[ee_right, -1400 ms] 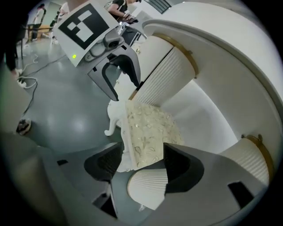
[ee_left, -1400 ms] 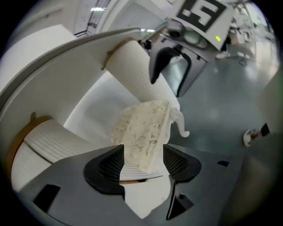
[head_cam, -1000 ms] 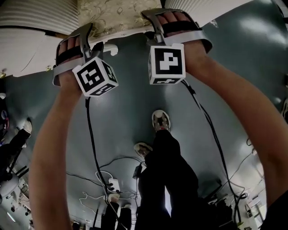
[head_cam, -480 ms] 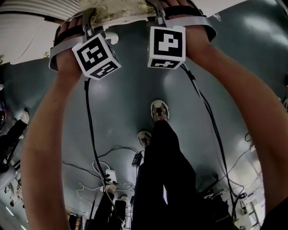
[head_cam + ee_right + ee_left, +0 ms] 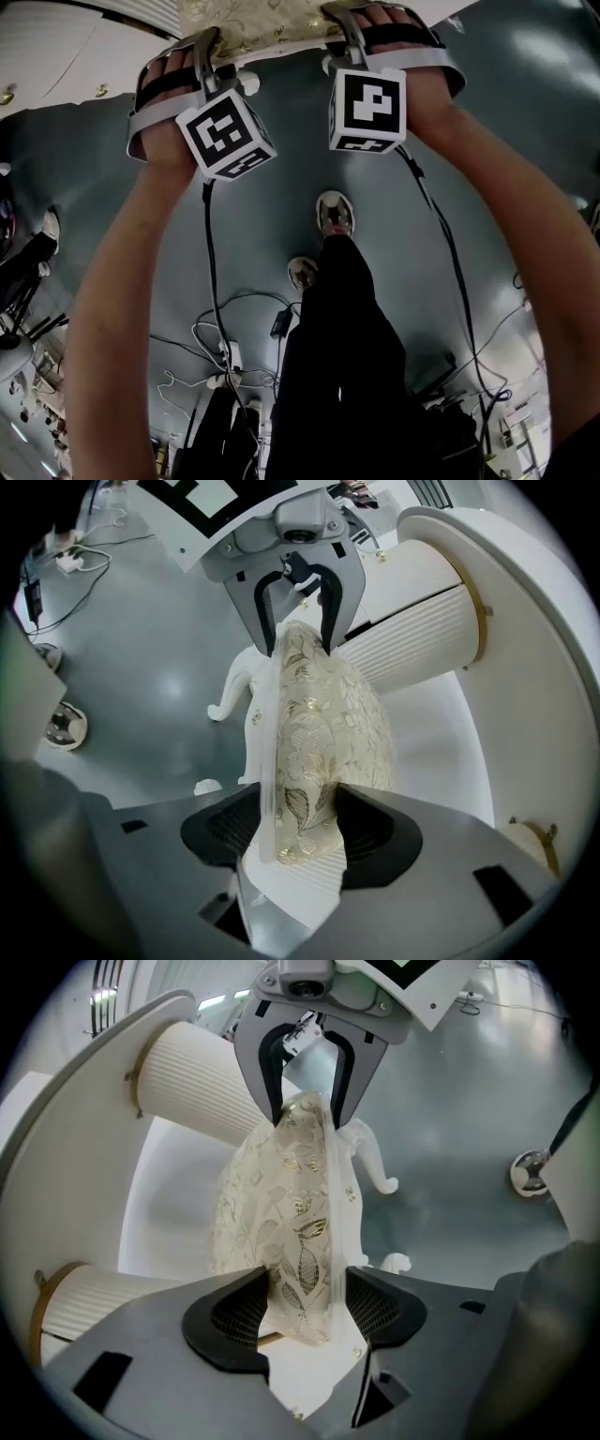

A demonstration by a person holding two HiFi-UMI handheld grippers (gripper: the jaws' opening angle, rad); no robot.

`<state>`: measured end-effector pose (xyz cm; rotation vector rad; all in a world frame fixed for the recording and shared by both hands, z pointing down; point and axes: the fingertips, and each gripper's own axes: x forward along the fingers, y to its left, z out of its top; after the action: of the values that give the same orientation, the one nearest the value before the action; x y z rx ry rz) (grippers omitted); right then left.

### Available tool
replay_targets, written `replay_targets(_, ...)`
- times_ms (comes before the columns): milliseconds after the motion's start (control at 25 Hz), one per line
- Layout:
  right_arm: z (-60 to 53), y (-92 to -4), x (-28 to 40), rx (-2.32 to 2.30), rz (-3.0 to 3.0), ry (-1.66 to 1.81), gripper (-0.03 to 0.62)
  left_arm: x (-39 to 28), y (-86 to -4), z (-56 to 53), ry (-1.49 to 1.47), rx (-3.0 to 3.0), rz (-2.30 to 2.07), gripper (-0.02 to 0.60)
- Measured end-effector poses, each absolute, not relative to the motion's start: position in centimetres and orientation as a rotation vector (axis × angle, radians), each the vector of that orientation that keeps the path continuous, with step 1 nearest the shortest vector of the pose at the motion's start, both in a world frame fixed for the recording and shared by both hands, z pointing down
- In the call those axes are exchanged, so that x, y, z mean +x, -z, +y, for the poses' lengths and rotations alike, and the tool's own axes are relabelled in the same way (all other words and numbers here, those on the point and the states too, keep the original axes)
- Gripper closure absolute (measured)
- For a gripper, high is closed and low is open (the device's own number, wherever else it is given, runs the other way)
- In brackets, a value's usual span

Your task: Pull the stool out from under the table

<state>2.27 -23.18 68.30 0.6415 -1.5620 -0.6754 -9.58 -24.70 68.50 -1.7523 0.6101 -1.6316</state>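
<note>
The stool [image 5: 253, 19] has a cream, gold-leaf cushion on a white frame with curved legs, and only its near edge shows at the top of the head view. My left gripper [image 5: 211, 39] holds the left part of that edge. In the left gripper view the cushion [image 5: 281, 1204] fills the gap of my left gripper [image 5: 300, 1307], whose jaws have just been closing onto it. My right gripper [image 5: 342, 21] clamps the right part of the edge. In the right gripper view the pads of my right gripper [image 5: 295, 832] press on the seat [image 5: 328, 705].
The white table [image 5: 66, 47] stands over the stool on fluted column legs [image 5: 202, 1087] [image 5: 422, 621]. A curved stool leg [image 5: 370, 1157] rests on the grey floor. Below are the person's dark trousers and shoes [image 5: 335, 214]. Cables and a power strip [image 5: 230, 361] lie on the floor.
Both hands have shifted a little to the right in the head view, still at the stool's seat edge. Less of the white table shows at the upper left.
</note>
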Motion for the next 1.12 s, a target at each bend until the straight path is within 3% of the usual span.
replay_targets(1120, -4.3, -68.5, 1.7, 0.601, -1.496, 0.528, 0.341, -10.3, -68.4, -6.7, 1.609, -1.783, 0.476, 0.318)
